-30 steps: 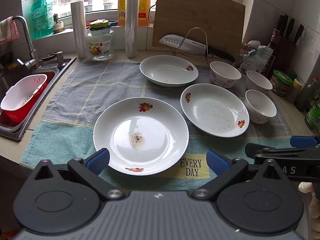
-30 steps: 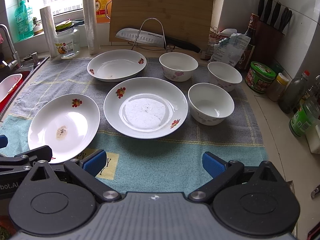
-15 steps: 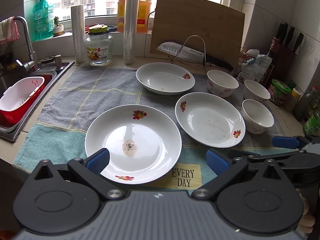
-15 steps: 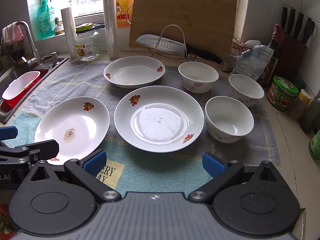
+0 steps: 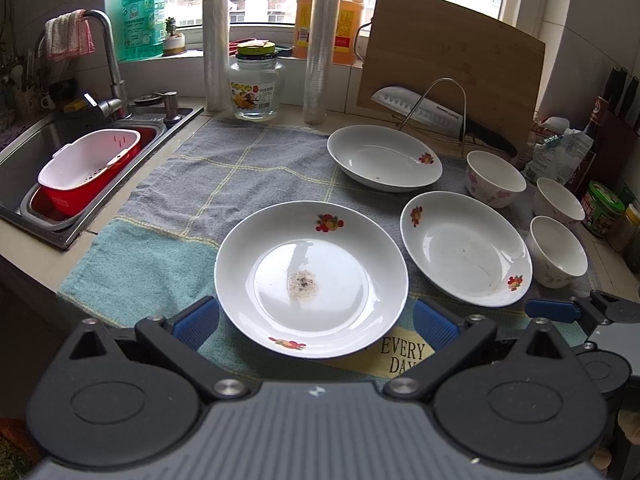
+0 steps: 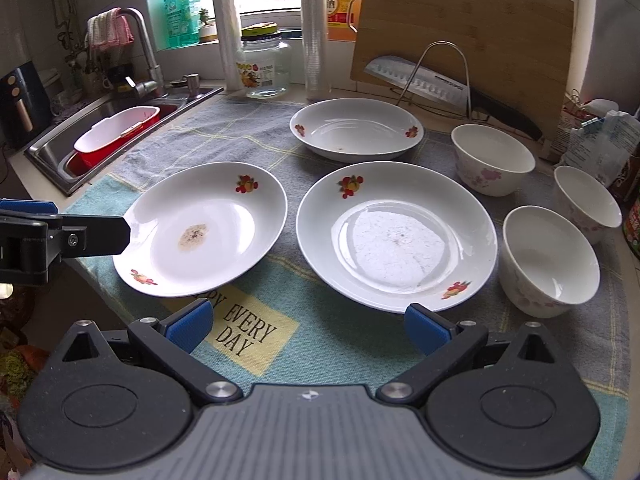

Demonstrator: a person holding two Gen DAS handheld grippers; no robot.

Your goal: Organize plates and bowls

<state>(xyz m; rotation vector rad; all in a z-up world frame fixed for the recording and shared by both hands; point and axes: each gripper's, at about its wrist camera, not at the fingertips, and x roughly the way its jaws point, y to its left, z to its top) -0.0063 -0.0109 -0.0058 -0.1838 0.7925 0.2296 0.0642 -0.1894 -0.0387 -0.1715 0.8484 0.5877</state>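
Kitchen desk under a window, covered by a grey and teal towel (image 5: 168, 200) printed "EVERY DAY". Sink (image 5: 24, 152) at far left, holding a red and white colander basket (image 5: 88, 168); faucet (image 5: 106, 60) with a cloth draped over it. Along the back: green soap bottle (image 5: 142, 12), two rolls of plastic film (image 5: 216, 52), glass jar (image 5: 256, 84), orange oil jug (image 5: 344, 16), wooden cutting board (image 5: 452, 64) leaning on the wall with a cleaver (image 5: 420, 110) on a wire stand before it.

Three white flowered plates on the towel. Near plate (image 5: 312, 278), with a brownish speckled stain at its centre, just ahead of the left tool (image 5: 316, 322). Middle plate (image 6: 396, 236) to its right, apart from it, just ahead of the right tool (image 6: 308, 326). Far plate (image 6: 356, 128) behind both, close to the wire stand. Three white bowls in a curve at right: back bowl (image 6: 492, 158), right bowl (image 6: 586, 198), front bowl (image 6: 548, 260) just beside the middle plate.

Left tool spread wide, blue pads either side of the near plate's front rim, gripping nothing. Right tool likewise spread wide and empty, low over the towel in front of the middle plate. Seen from the right wrist, one black left-tool finger (image 6: 92, 236) overlapping the near plate's left edge; contact impossible to judge.
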